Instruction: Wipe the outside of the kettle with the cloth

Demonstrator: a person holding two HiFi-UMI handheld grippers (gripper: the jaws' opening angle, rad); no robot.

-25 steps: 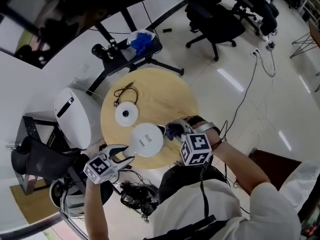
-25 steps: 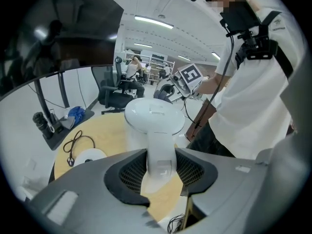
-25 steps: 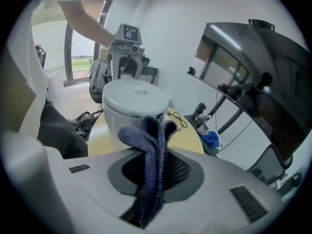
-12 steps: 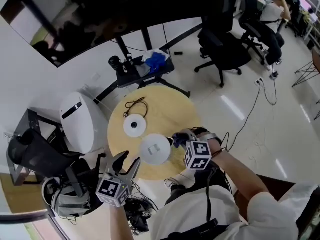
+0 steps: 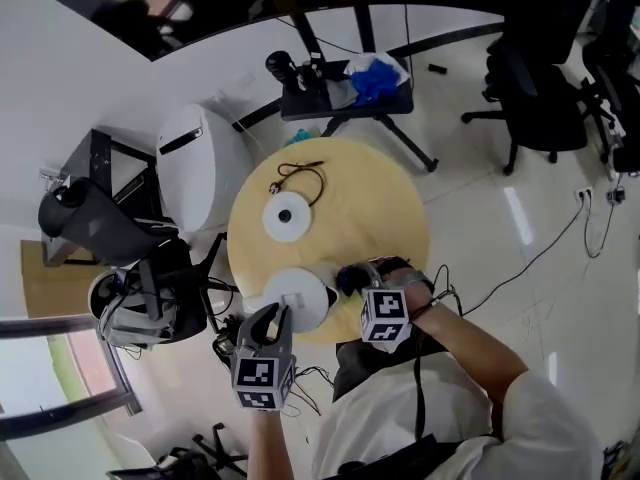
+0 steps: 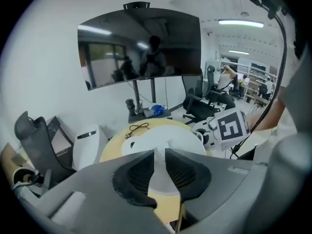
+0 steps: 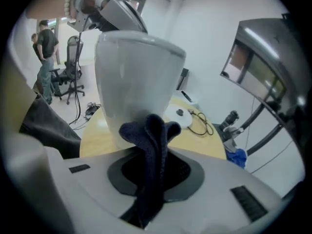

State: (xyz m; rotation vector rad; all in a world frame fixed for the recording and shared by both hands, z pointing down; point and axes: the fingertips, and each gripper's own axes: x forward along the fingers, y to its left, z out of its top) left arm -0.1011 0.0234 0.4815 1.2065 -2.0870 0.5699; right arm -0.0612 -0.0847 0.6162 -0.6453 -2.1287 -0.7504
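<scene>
The white kettle (image 5: 297,293) stands at the near edge of the round wooden table (image 5: 380,218). My left gripper (image 5: 270,318) is at its near-left side. In the left gripper view the jaws have just been closing, and the left gripper (image 6: 159,172) now pinches a white strip, seemingly the kettle's handle (image 6: 159,179). My right gripper (image 5: 352,278) is at the kettle's right side, shut on a dark blue cloth (image 7: 151,140). The cloth's bunched end touches the lower wall of the kettle (image 7: 134,82).
The kettle's round white base (image 5: 285,216) lies in the middle of the table, with a coiled black cable (image 5: 300,176) behind it. A white appliance (image 5: 195,183) and a black chair (image 5: 100,223) stand to the left. A black stand with blue things (image 5: 345,93) is beyond.
The left gripper was off the table's edge with wide jaws half a second ago; it has swung back to the kettle, rolled, and narrowed. The right gripper sank slightly with the cloth.
</scene>
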